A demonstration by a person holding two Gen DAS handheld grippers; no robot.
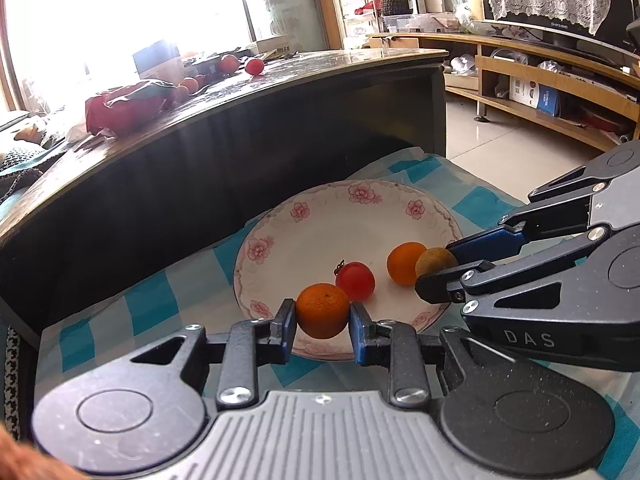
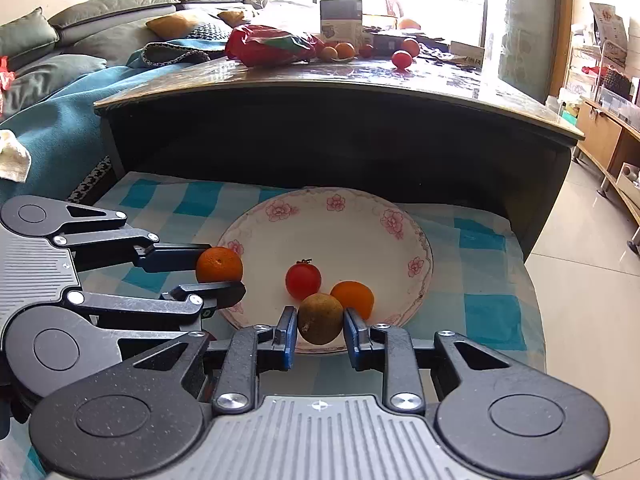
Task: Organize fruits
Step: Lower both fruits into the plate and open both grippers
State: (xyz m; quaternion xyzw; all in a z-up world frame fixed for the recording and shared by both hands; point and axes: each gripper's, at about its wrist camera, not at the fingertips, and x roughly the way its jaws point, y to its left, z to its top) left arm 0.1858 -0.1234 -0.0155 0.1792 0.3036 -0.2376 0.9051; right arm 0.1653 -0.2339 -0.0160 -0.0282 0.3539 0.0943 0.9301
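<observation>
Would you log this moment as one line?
left gripper: shut on orange | right gripper: shut on brown fruit | plate: tomato, tangerine

Right wrist view. Right gripper (image 2: 320, 330) at 6 o'clock, both blue pads pressed on a brownish-green round fruit (image 2: 320, 319) held over the near rim of the floral plate (image 2: 416, 236). On the plate: a red tomato (image 2: 303, 280) with dark stem near centre, and an orange (image 2: 354, 298) at about 4 o'clock from it, partly hidden behind the held fruit. Left gripper (image 2: 224, 276) enters from 9 o'clock, clamped on a second orange (image 2: 219, 265) above the plate's left rim. Plate sits on a blue-and-white checked cloth (image 2: 484, 312). Dark table (image 2: 360, 92) at 12 o'clock carries a red bag (image 2: 272, 44) and several small fruits (image 2: 401, 59).
</observation>
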